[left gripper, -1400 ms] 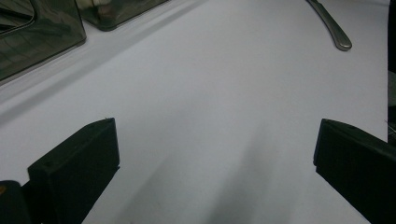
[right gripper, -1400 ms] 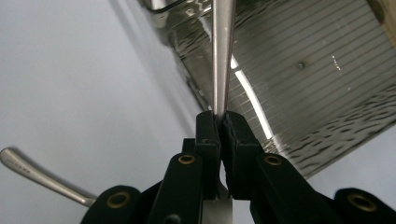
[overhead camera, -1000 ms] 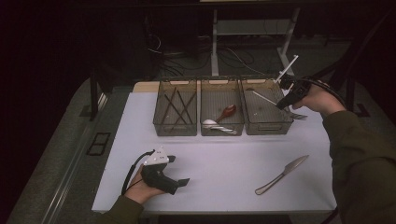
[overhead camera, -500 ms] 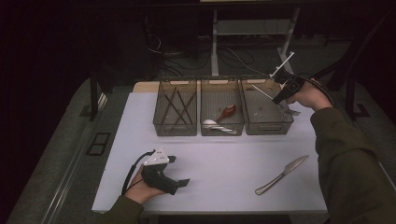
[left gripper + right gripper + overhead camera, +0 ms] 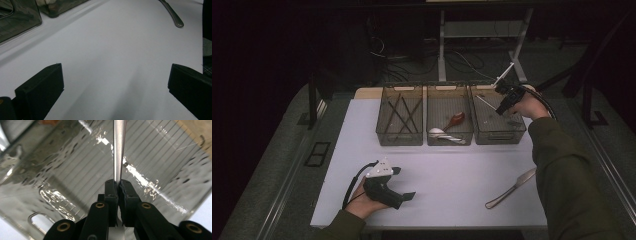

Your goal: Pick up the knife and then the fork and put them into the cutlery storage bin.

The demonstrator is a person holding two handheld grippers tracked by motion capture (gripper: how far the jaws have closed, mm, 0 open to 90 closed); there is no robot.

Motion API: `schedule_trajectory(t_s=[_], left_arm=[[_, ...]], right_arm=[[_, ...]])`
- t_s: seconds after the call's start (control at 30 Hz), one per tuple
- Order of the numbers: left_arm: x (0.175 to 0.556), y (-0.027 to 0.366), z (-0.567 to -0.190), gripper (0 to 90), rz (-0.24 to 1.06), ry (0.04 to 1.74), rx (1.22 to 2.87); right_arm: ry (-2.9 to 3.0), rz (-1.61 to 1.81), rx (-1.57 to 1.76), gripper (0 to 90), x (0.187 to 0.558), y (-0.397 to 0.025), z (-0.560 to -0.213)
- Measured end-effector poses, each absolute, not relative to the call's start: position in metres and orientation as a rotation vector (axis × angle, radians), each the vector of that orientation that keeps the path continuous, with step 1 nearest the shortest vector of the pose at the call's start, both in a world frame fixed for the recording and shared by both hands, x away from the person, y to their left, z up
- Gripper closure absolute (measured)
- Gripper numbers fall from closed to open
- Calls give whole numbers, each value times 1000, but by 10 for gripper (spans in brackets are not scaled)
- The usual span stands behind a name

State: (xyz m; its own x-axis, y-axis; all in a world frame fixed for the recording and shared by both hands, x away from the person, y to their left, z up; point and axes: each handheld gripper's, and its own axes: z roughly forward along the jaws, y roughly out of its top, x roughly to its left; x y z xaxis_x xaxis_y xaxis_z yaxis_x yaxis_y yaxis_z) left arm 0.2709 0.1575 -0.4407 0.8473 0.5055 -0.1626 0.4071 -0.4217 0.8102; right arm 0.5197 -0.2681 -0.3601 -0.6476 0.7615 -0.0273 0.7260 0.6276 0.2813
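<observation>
Cutlery sorting is the work in hand, and the piece that matters is the slim metal utensil (image 5: 119, 150) pinched between the fingers (image 5: 111, 192) of the right gripper (image 5: 507, 100). Its end is cut off at the frame edge, so I cannot tell whether it is a fork or a knife. In the right gripper view those fingers are closed hard on the flat shaft, which runs straight out ahead of them along the gripper's own line, over the ribbed floor of the right-hand bin (image 5: 497, 134). In the high view the utensil slants across that bin, one end poking up past its far rim and the other angled down into it, so the piece is above and partly inside the bin, not lying in it.

Judging from that, the release turns on lining the utensil's long axis with the bin's long side and lowering it before letting go; dropped aslant, it could rest on the rim.

Nearer the person than the right-hand bin, a butter knife (image 5: 511, 188) lies on the desk (image 5: 452, 170), closest to the right arm. The left gripper (image 5: 404, 190) rests on the desk well to the left of the bin, its fingers (image 5: 40, 85) spread wide and holding nothing.
</observation>
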Motion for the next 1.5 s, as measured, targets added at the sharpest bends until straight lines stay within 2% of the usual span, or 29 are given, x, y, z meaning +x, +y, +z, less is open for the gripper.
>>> schedule_trajectory(t_s=[0.2, 0.33, 0.53, 0.73, 0.97, 1.1, 1.5], left_arm=[[271, 157, -441, 0, 127, 662, 2069], [271, 157, -441, 0, 125, 659, 2069], [271, 156, -441, 0, 126, 661, 2069], [271, 156, -441, 0, 127, 662, 2072], [271, 155, -441, 0, 131, 659, 2077], [271, 155, -442, 0, 131, 660, 2079], [271, 156, -441, 0, 139, 659, 2080]], right_arm=[[2722, 355, 1263, 829, 522, -267, -376], [2705, 375, 1270, 726, 519, -271, -384], [2653, 503, 1240, 589, 508, -278, -372], [2619, 659, 1161, 517, 485, -280, -351], [2626, 758, 1078, 517, 454, -284, -338], [2632, 817, 1050, 547, 433, -288, -338], [2707, 906, 944, 746, 375, -293, -362]])
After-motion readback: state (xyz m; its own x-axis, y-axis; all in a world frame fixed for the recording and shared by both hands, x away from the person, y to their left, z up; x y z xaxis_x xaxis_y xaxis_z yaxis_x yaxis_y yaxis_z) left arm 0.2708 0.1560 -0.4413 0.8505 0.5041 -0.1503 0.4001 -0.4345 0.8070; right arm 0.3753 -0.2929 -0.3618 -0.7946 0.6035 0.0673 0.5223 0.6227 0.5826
